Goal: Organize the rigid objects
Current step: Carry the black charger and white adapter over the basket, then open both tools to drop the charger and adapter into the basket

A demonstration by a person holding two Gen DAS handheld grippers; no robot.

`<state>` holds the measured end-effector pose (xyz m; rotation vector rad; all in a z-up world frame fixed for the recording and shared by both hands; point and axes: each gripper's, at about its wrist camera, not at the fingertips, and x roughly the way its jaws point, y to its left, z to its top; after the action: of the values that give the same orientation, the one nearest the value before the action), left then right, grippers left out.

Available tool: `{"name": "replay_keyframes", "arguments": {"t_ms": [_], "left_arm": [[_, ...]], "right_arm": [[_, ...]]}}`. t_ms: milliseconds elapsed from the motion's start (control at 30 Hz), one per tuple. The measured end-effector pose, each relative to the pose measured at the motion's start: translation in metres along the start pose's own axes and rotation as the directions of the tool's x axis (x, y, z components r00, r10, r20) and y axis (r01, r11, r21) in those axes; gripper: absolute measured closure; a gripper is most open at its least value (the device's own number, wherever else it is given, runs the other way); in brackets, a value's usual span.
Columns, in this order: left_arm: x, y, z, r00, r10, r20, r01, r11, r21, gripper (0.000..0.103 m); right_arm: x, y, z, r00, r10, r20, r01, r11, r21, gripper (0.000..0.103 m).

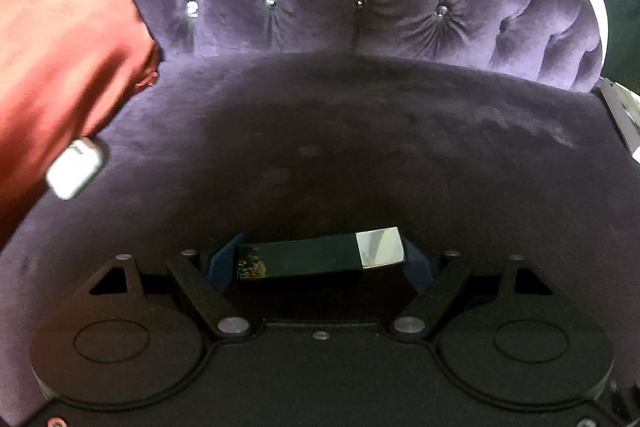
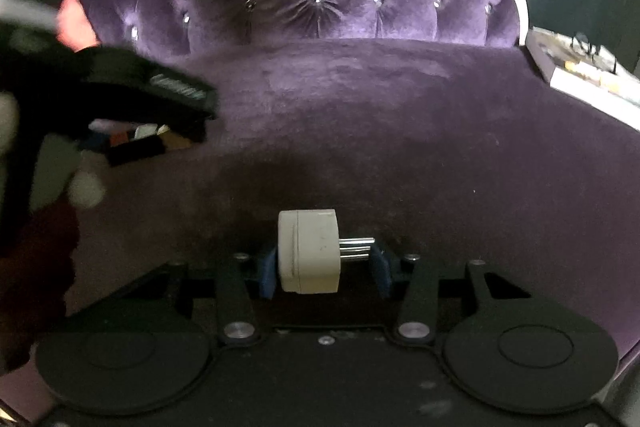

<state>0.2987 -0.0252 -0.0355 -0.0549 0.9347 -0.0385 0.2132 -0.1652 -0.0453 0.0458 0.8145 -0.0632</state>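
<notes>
My left gripper point(image 1: 320, 261) is shut on a long black box with a silver cap point(image 1: 316, 258), held crosswise above the purple velvet seat point(image 1: 340, 131). My right gripper point(image 2: 325, 267) is shut on a white plug adapter point(image 2: 308, 251) with metal pins pointing right, held above the same seat point(image 2: 400, 131). A small white case point(image 1: 74, 167) lies at the seat's left edge against the red cushion point(image 1: 60, 39). The left gripper body point(image 2: 120, 95) shows blurred at the left of the right wrist view.
The tufted purple backrest point(image 1: 360, 11) with a white frame curves behind the seat. A white box or tray point(image 2: 580, 75) with small items stands past the seat's right edge. Several small objects point(image 2: 136, 139) lie under the left gripper body.
</notes>
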Motion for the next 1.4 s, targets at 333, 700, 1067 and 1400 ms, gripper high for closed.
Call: {"name": "replay_keyframes", "arguments": {"t_ms": [333, 700, 1067, 1400], "left_arm": [[-0.09, 0.009, -0.035, 0.999, 0.038, -0.033, -0.036, 0.999, 0.035, 0.025], [-0.175, 0.024, -0.126, 0.998, -0.005, -0.061, 0.007, 1.0, 0.021, 0.025], [-0.21, 0.034, -0.209, 0.994, -0.06, -0.096, 0.062, 0.998, 0.018, 0.025], [-0.234, 0.042, -0.232, 0.997, -0.05, -0.061, 0.048, 0.998, -0.032, 0.025]], "right_arm": [[-0.048, -0.038, 0.006, 0.996, 0.066, 0.066, -0.076, 0.983, 0.169, 0.057], [-0.168, -0.044, -0.063, 0.987, 0.086, 0.139, -0.108, 0.981, 0.161, 0.057], [-0.239, -0.023, -0.135, 0.985, 0.082, 0.151, -0.088, 0.996, 0.031, 0.057], [-0.265, -0.019, -0.163, 0.988, 0.098, 0.122, -0.104, 0.994, 0.043, 0.057]]}}
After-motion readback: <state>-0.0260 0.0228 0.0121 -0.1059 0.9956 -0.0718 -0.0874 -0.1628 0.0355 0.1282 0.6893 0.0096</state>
